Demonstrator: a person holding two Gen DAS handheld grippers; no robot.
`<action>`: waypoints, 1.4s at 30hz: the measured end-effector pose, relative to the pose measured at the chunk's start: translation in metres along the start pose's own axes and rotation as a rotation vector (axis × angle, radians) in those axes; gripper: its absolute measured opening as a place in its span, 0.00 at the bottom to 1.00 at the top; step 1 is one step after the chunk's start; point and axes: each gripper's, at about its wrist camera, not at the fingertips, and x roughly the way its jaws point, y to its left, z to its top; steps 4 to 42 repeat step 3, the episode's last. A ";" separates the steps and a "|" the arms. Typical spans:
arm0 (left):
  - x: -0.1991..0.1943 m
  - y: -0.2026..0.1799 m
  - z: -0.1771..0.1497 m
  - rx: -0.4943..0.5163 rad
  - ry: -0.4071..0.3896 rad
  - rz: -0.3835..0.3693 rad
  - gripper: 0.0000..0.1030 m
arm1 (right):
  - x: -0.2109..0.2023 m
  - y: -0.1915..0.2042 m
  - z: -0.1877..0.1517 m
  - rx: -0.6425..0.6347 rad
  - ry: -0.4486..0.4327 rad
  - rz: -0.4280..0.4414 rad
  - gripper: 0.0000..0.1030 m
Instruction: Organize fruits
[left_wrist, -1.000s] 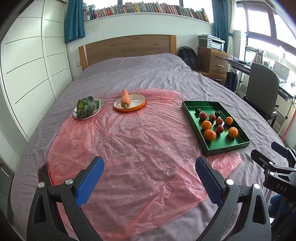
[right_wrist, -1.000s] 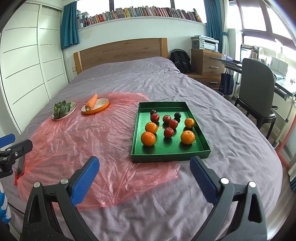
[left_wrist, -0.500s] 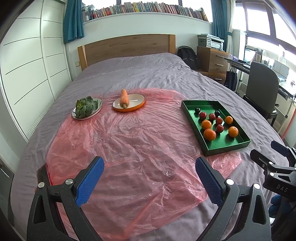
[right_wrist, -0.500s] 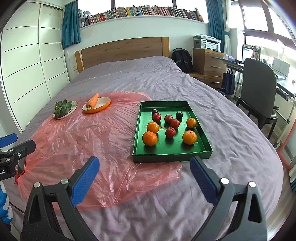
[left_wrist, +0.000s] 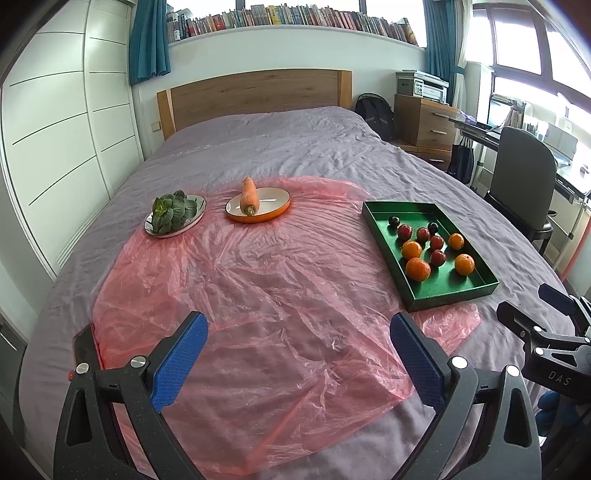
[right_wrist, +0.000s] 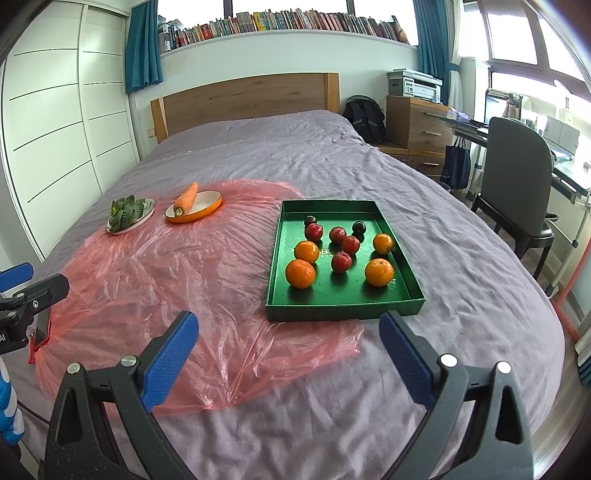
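2 grippers (left_wrist: 297, 360) (right_wrist: 288, 354) apart, tray (right_wrist: 343, 306) beyond

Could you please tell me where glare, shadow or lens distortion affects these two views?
Left wrist view: windows at upper right blown out, wardrobe lines bowed by fisheye. Right wrist view: same window glare, soft shadows under the oranges in the green tray, corners vignetted black; both sharp.

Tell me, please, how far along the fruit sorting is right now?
Nothing looks sorted: oranges and red fruits lie mixed in the green tray. Nothing is in hand; the left gripper and right gripper are open and empty. All the sorting remains.
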 end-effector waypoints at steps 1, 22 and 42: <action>0.000 0.000 0.000 -0.001 0.000 0.000 0.94 | 0.000 0.000 0.000 -0.001 0.000 -0.001 1.00; 0.000 0.001 0.000 0.001 0.001 -0.002 0.94 | 0.000 0.000 0.000 0.002 -0.001 0.001 1.00; 0.000 0.001 0.000 0.001 0.001 -0.002 0.94 | 0.000 0.000 0.000 0.002 -0.001 0.001 1.00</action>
